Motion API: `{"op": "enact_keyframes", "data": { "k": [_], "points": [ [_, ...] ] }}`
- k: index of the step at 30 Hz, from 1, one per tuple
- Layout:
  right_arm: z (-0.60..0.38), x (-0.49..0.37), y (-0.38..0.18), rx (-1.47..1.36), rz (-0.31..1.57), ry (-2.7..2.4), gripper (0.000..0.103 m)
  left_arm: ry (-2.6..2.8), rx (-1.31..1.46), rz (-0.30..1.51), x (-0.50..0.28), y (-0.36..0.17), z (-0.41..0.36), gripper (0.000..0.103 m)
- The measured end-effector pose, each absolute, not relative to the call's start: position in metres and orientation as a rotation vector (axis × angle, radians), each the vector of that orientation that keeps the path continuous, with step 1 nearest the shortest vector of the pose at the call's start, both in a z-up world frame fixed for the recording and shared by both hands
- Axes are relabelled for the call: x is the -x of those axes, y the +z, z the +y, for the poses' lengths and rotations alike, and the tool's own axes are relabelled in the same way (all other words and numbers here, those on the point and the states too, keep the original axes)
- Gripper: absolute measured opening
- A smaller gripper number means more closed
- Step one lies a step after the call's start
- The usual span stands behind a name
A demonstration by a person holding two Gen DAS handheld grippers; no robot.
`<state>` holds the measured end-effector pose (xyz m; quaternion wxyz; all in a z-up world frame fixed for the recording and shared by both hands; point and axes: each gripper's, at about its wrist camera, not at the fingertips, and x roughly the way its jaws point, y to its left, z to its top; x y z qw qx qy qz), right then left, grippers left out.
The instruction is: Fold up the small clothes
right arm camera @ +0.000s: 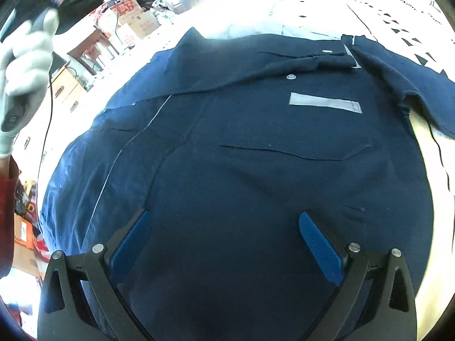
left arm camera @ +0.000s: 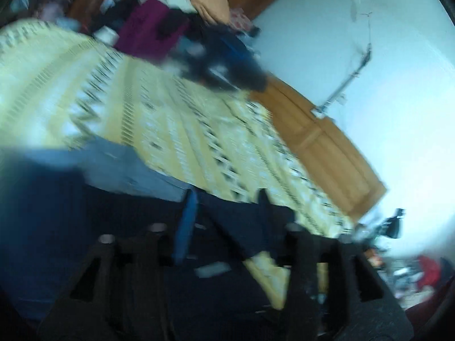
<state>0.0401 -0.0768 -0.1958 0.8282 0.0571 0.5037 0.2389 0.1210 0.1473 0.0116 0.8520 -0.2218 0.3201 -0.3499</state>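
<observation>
A navy collared shirt [right arm camera: 256,156] lies spread flat on the bed, with a white button [right arm camera: 290,77] and a grey strip [right arm camera: 325,102] near the collar. My right gripper [right arm camera: 224,217] hovers just over the shirt's lower part, open, its blue pads [right arm camera: 318,244] wide apart and empty. A white-gloved hand [right arm camera: 25,56] holds the other gripper's handle raised at the far left. The left wrist view is blurred: my left gripper [left arm camera: 224,216] has its jaws apart above the navy shirt [left arm camera: 71,227], and I see nothing pinched between them.
A yellow patterned bedspread [left arm camera: 170,108] covers the bed, with a wooden headboard [left arm camera: 327,142] and a white wall behind. A light blue garment [left arm camera: 122,164] lies under the shirt's edge. Piled clothes [left arm camera: 156,28] and dark items [left arm camera: 224,65] sit at the bed's far end. Cluttered boxes [right arm camera: 133,17] stand beside the bed.
</observation>
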Motion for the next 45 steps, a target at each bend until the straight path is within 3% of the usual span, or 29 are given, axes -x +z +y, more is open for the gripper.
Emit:
{"op": "enact_keyframes", "data": {
  "k": [1,2,6,9,12,16,21,22,24,26,30,34,35,36,38,40,43,45],
  "points": [
    [-0.08,-0.04,-0.193,-0.122,1.076,0.508,0.103,-0.676,0.428,0.664,-0.125,0.011,0.162,0.067],
    [-0.083,-0.041,-0.189,-0.13,1.08,0.509,0.103,-0.614,0.396,0.667,-0.127,0.009,0.178,0.067],
    [-0.104,-0.051,-0.16,-0.192,1.018,0.492,0.103,-0.383,0.271,0.776,-0.147,-0.025,0.244,0.065],
    [-0.119,-0.065,-0.14,-0.223,0.951,0.461,0.103,-0.264,0.325,0.858,-0.154,-0.055,0.291,0.059],
    [-0.124,-0.081,-0.134,-0.213,0.92,0.445,0.102,-0.262,0.357,0.852,-0.139,-0.061,0.304,0.059],
    [-0.109,-0.102,-0.138,-0.197,0.93,0.454,0.098,-0.365,0.236,0.904,-0.142,-0.071,0.258,0.06],
    [-0.087,-0.117,-0.149,-0.2,0.951,0.507,0.096,-0.063,0.058,1.139,-0.168,-0.151,0.281,0.063],
    [-0.083,-0.118,-0.149,-0.191,0.946,0.516,0.096,-0.109,0.138,1.093,-0.163,-0.155,0.299,0.063],
    [-0.076,-0.12,-0.145,-0.148,0.932,0.524,0.096,-0.116,0.208,1.07,-0.158,-0.146,0.315,0.061],
    [-0.071,-0.129,-0.139,-0.12,0.914,0.533,0.096,-0.08,0.16,1.046,-0.153,-0.136,0.314,0.066],
    [-0.053,-0.162,-0.119,-0.117,0.858,0.587,0.094,-0.116,0.217,0.965,-0.139,-0.108,0.308,0.061],
    [-0.006,-0.203,-0.099,-0.097,0.792,0.667,0.091,-0.293,0.334,0.857,-0.152,-0.077,0.288,0.072],
    [0.014,-0.216,-0.099,-0.063,0.787,0.681,0.084,-0.295,0.344,0.862,-0.164,-0.079,0.286,0.073],
    [0.026,-0.224,-0.1,-0.047,0.79,0.69,0.07,-0.272,0.33,0.907,-0.182,-0.09,0.283,0.074],
    [0.046,-0.239,-0.106,-0.024,0.818,0.691,0.056,-0.221,0.321,1.004,-0.203,-0.117,0.284,0.072],
    [0.06,-0.254,-0.12,-0.014,0.866,0.679,0.052,-0.193,0.298,1.092,-0.212,-0.145,0.282,0.072],
    [0.079,-0.269,-0.15,0.039,0.944,0.663,0.049,-0.176,0.242,1.051,-0.2,-0.152,0.278,0.073],
    [0.096,-0.281,-0.184,0.196,1.055,0.591,0.041,-0.153,0.201,1.04,-0.199,-0.151,0.275,0.073]
  ]
}}
